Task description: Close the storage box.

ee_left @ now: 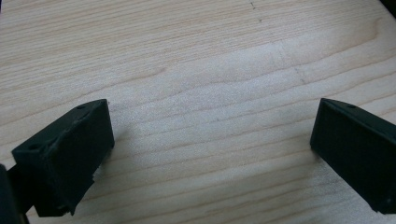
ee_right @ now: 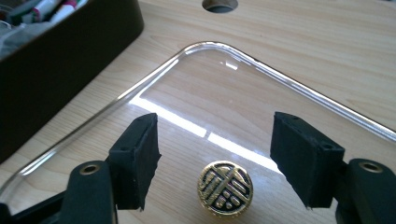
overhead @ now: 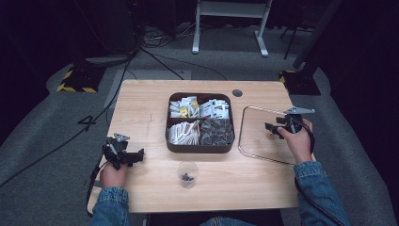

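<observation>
Hovering over the clear lid (overhead: 263,136) at the right of the table (overhead: 141,99), right gripper (ee_right: 215,158) with jaws spread wide and nothing between them but air; gold-and-black knob (ee_right: 225,188) of the lid directly below, centred in the gap. Looks like the grasping step: lid lying flat on the wood, just right of the brown box (overhead: 200,147), not yet picked up. Next move probably calls for lowering straight down until the pads flank the knob, then closing squarely on it, since the knob is small and round and could slip out sideways; after that, lifting level and carrying left toward the box.

Resting at the near left of the table, left gripper (ee_left: 212,140), jaws likewise spread, bare wood beneath, holding nothing.

Divided into four compartments, the box: white and yellowish packets far left, white packets far right, pale sachets near left, dark grey packets near right. Standing near the front edge, a small clear cup (overhead: 187,174) with a few dark bits at the bottom, too small to identify.
</observation>
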